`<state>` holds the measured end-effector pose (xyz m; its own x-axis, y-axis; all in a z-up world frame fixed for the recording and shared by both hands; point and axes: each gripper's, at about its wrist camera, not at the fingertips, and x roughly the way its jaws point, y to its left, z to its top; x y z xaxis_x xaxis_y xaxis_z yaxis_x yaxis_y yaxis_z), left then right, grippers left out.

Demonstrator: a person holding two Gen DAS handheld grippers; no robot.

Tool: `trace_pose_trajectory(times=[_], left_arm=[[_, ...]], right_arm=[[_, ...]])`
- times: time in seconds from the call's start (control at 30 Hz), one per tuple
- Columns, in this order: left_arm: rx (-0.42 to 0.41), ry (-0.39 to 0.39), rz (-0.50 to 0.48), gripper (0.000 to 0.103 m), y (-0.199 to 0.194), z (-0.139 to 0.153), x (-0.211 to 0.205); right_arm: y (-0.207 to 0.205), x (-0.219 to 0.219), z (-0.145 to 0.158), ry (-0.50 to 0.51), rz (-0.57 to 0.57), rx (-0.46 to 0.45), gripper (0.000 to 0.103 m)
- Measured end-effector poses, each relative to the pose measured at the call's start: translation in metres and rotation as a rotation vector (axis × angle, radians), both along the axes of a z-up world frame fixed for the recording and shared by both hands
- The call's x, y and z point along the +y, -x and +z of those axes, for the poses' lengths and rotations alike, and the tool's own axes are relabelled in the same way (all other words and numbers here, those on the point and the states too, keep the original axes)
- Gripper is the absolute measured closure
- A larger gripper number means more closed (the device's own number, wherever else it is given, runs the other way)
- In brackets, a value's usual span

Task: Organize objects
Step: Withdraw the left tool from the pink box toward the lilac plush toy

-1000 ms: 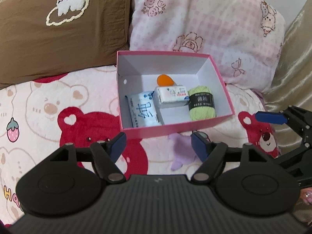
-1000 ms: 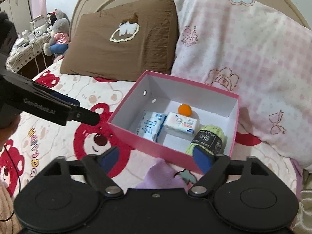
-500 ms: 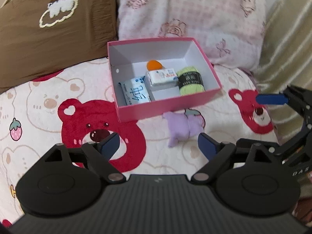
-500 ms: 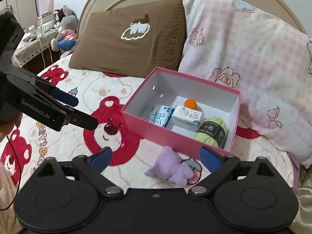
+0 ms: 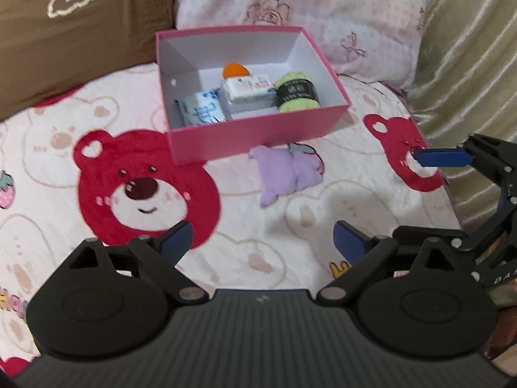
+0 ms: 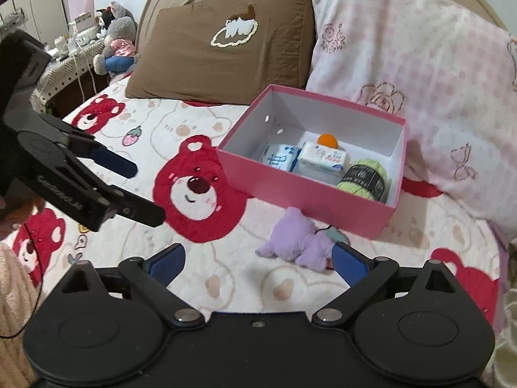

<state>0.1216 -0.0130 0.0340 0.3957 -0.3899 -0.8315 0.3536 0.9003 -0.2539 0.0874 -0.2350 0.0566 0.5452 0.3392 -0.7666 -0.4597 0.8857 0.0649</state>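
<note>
A pink box [image 5: 258, 135] [image 6: 300, 190] sits on the bed in front of the pillows. It holds a green yarn ball [image 5: 297, 95] [image 6: 365, 177], a white wrapped pack [image 5: 248, 89] [image 6: 323, 158], a blue-and-white tissue pack [image 5: 202, 110] [image 6: 279, 156] and an orange object [image 5: 235, 70] [image 6: 327, 139]. A purple plush toy [image 5: 284, 169] [image 6: 299, 242] lies on the bedspread just in front of the box. My left gripper [image 5: 261, 241] is open and empty, well short of the toy. My right gripper [image 6: 257, 260] is open and empty, its right finger close beside the toy.
A brown pillow [image 6: 226, 51] and a pink pillow [image 6: 420, 74] lean at the head of the bed. A gold curtain [image 5: 468, 48] hangs on the right. Stuffed animals [image 6: 116, 42] sit on a side table at the far left.
Both grippers have pulled back from the box and opened wider. The purple toy, which was close between the fingers, now lies farther ahead on the bedspread.
</note>
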Motion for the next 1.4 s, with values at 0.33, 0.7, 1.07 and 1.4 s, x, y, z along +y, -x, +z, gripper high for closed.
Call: trace_pose_trajectory(times=[0.33,0.7,1.07,1.4], left_arm=[[0.013,0.035,0.006,0.009,0.005,-0.033,-0.002],[-0.058,0.078,0.037,0.009,0.005,-0.059,0.001],[-0.135,0.11,0.066,0.009,-0.009,-0.084,0.003],[-0.12,0.237,0.146,0.01,-0.021,-0.113,0.003]], right_arm=[[0.011,-0.003,-0.031,-0.02,0.018,0.001,0.004],[0.008,0.001,-0.058,0.069,-0.007,-0.054,0.004],[0.014,0.0,-0.083,-0.052,0.021,-0.196,0.004],[-0.011,0.001,-0.114,-0.039,-0.071,-0.103,0.005]])
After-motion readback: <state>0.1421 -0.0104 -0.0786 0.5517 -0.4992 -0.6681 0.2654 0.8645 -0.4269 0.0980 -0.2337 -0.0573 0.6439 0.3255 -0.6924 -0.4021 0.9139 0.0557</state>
